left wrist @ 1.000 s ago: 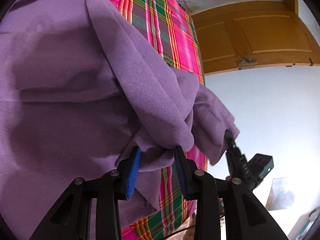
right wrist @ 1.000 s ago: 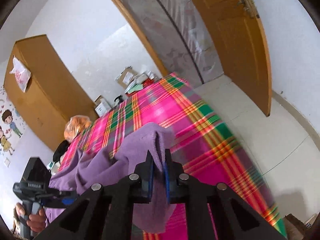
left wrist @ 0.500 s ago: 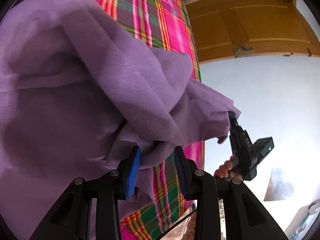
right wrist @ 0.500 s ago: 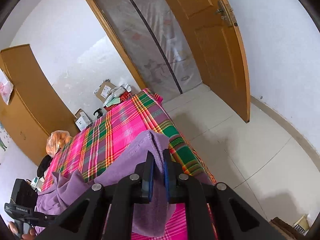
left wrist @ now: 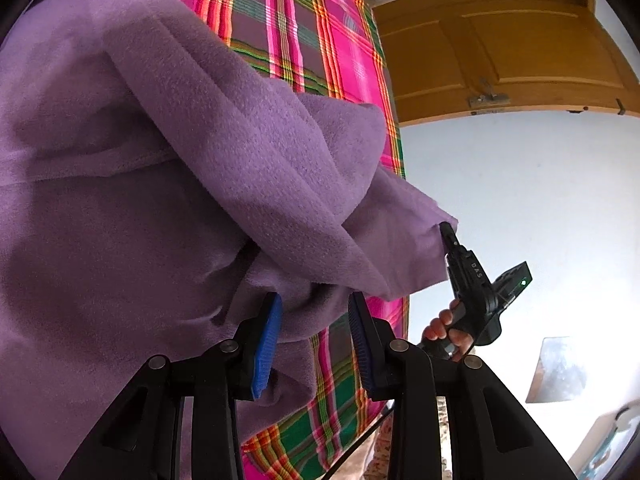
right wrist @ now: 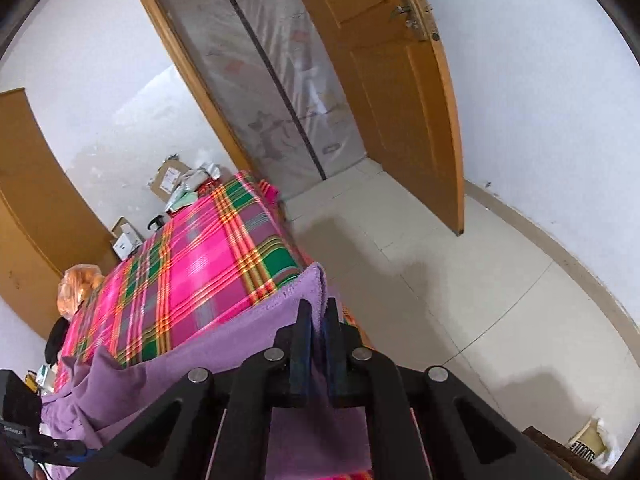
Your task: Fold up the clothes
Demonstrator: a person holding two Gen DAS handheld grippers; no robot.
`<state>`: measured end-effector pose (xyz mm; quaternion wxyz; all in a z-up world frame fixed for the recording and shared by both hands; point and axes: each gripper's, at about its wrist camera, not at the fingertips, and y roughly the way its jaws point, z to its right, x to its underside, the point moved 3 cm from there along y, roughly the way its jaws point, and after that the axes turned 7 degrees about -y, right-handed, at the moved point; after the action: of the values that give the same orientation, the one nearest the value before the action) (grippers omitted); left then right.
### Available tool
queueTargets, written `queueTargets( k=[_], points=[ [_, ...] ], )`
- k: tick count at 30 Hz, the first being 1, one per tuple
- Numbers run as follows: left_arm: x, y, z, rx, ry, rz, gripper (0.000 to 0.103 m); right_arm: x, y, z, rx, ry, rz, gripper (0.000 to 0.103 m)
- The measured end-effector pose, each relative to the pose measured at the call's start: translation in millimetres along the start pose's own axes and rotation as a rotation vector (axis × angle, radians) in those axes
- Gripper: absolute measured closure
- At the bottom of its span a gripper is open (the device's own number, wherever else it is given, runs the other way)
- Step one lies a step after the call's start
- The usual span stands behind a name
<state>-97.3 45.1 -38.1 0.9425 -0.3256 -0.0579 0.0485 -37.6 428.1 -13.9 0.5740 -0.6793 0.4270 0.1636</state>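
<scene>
Purple garment (left wrist: pixel 168 184): in the left wrist view it is hanging bunched in thick fleece folds over the pink plaid bedspread (left wrist: pixel 320 40), partly lifted off it.
Left gripper (left wrist: pixel 314 340): its blue-padded fingers are standing moderately apart, with a lump of the purple cloth sitting between them; whether the pads are pressing it or only bracketing it, I cannot tell.
Far corner: the right gripper (left wrist: pixel 450 236) is showing here, held in the person's hand (left wrist: pixel 444 326), its tip buried in a cloth edge.
Purple garment, right wrist view (right wrist: pixel 224 340): it is stretching taut from the right gripper (right wrist: pixel 316 320) toward the left gripper (right wrist: pixel 24 432) at the frame's lower left, above the bedspread (right wrist: pixel 192 264).
Right gripper state: the fingers are pinching nearly closed on a thin cloth edge.
Step in hand: judging by the stretched span, the garment is being held up and spread between both tools, either for laying flat or for bringing one edge over.
Next move: it is calling for even tension and a firm left-side hold, so no corner slips.
</scene>
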Motion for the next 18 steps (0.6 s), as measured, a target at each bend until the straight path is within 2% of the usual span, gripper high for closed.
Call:
queueTargets(
  k=[7,10,12,16,18],
  points=[
    [-4.6,-5.6,11.6,0.006,-0.018,0.005,0.068,9.3,4.4,1.1,0.005,-0.028,-0.042,0.096],
    [-9.9,-18.1,8.8,0.013,-0.031,0.032,0.068,15.1,-0.7,0.7,0.029,-0.037,-0.052,0.086],
    [-13.6,-27.1,6.2,0.017,-0.041,0.052,0.068,21.0,-8.0,-5.5,0.031,-0.078,-0.048,0.076],
    [-20.9,-45.1,1.0,0.026,-0.060,0.090,0.068,30.0,-23.9,-20.7,0.052,-0.155,-0.026,0.068],
    [-24.5,-54.2,-1.6,0.030,-0.069,0.110,0.058,36.5,-32.1,-32.5,0.029,-0.189,-0.011,0.066]
  ],
)
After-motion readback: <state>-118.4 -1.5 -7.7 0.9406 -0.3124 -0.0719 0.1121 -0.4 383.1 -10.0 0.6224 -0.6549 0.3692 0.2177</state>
